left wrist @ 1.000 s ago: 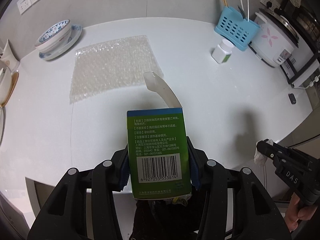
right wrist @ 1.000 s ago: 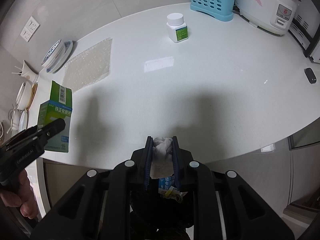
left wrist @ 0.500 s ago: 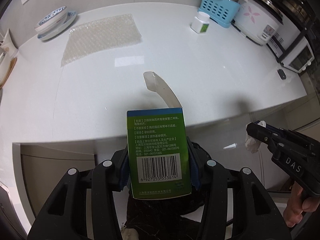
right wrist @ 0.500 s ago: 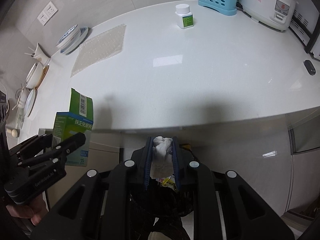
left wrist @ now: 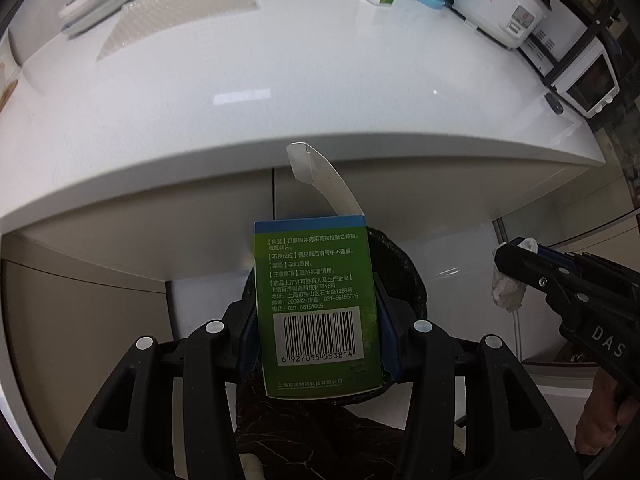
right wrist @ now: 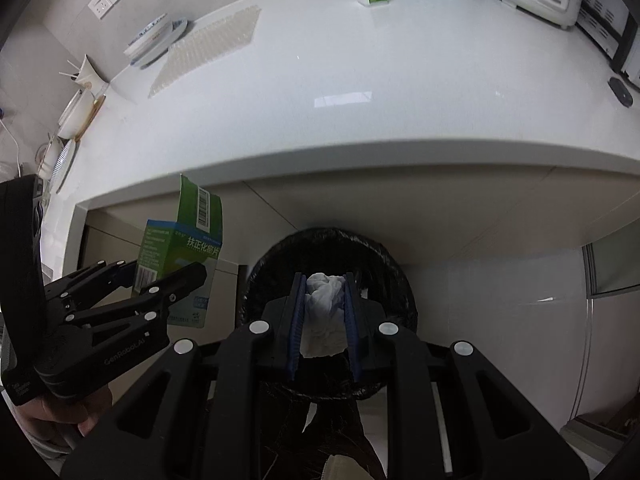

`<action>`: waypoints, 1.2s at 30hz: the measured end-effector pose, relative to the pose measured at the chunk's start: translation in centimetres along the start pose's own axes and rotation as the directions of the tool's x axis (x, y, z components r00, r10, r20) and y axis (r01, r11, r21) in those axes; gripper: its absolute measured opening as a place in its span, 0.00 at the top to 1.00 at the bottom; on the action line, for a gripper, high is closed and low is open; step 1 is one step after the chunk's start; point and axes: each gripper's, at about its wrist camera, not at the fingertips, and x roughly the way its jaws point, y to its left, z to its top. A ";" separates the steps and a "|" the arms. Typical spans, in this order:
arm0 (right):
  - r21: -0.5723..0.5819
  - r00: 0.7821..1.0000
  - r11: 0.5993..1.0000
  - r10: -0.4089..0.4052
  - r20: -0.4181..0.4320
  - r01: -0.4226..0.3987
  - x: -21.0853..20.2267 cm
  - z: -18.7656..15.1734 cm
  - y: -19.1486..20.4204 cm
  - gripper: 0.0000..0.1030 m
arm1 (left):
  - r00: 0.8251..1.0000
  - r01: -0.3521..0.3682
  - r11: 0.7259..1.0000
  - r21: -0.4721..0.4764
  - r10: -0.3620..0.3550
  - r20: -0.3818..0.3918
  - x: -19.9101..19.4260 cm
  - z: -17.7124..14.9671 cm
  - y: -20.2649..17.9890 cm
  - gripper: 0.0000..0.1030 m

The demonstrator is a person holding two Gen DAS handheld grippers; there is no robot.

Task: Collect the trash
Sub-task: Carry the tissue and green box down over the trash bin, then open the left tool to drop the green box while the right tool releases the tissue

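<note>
Both grippers now hang off the counter, lower than before. The black-lined bin appears below the right gripper, counter edge at 12 o'clock.

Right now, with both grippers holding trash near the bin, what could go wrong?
The green box seems to hang near the rim of the black bin, not over its middle; released by the left gripper, it may fall outside. The crumpled tissue in the right gripper is light and may cling to the pads.
</note>
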 end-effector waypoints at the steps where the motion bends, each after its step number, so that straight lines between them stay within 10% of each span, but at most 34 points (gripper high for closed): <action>1: -0.004 1.000 1.000 -0.004 -0.005 0.004 0.4 -0.4 -0.1 0.83 | 1.000 0.001 1.000 -0.002 -0.001 -0.002 0.5 -0.3 0.0 0.55; 36: 0.096 0.994 0.992 -0.076 -0.079 0.083 5.1 -3.6 -5.2 0.83 | 0.998 -0.027 0.982 0.189 0.037 -0.047 8.4 -2.5 -6.2 0.43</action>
